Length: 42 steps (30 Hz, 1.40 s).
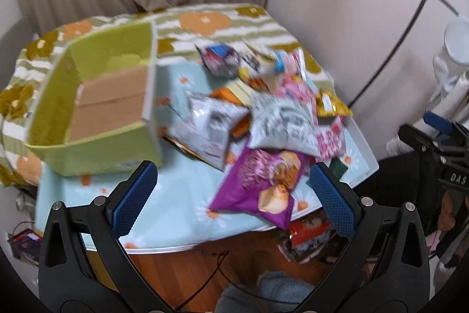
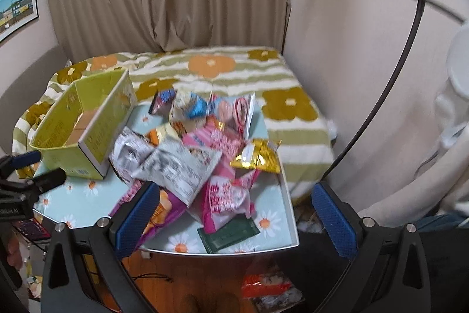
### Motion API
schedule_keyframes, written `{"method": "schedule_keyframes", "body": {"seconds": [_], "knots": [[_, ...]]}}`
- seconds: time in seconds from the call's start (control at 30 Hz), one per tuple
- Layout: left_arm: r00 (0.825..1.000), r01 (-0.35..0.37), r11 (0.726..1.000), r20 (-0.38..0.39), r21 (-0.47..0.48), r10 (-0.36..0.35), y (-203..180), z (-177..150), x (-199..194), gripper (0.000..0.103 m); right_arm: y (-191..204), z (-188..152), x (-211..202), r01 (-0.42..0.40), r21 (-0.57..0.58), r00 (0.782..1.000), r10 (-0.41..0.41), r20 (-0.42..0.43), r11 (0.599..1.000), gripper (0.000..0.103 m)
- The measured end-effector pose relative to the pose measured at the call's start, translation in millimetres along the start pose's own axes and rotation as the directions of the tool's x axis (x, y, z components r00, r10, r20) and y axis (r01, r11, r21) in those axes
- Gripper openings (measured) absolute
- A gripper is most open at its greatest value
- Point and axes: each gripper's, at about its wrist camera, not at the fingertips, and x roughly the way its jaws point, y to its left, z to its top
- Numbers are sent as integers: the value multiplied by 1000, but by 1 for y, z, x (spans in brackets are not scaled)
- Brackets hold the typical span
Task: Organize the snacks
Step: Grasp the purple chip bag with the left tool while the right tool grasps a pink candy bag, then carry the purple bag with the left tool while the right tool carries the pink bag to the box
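Snack pile (image 1: 263, 119) ahead of left gripper (image 1: 231, 195), jaws wide, empty.

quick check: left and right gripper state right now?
Left gripper: open, holding nothing, above the purple snack bag.
Right gripper: open, holding nothing, above the pink snack packet.

My left tongs (image 1: 231, 195) gape wide, holding nothing. My right tongs (image 2: 233, 213) gape wide too, empty, at the left's three o'clock.
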Motion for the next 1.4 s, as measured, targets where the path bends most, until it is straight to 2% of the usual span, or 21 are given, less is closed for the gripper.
{"method": "schedule_keyframes", "body": {"seconds": [0.27,0.4,0.53,0.8,0.87,1.03,1.13,1.2,1.27,1.4], "knots": [[993,-39,996,-109,76,47,-40,-24,71,103,-28,-16,71,-108,-12,989,107,-100,994,103],[986,-84,981,-126,174,106,-59,-37,98,103,-34,-23,100,-159,-11,978,156,-142,987,103],[972,-157,947,-128,279,199,-76,-48,120,103,-32,-30,125,-198,-23,965,190,-183,980,103],[958,-188,932,-150,310,243,-78,-47,157,103,-27,-36,158,-234,-46,950,218,-224,971,103],[956,-186,930,-162,316,246,-78,-49,164,100,-26,-37,165,-241,-42,946,225,-233,970,103],[962,-141,948,-186,285,199,-75,-52,165,82,-23,-36,181,-266,-2,932,256,-255,964,103],[960,-145,951,-193,272,202,-69,-49,164,80,-20,-35,188,-271,-7,930,260,-262,963,97],[960,-141,957,-201,252,194,-65,-47,163,79,-20,-34,193,-276,-6,926,264,-271,961,87],[960,-144,960,-203,240,194,-61,-45,166,78,-20,-35,196,-290,6,919,280,-276,957,82],[958,-155,962,-206,223,202,-49,-46,160,77,-22,-35,191,-296,4,922,287,-260,955,64]]}}
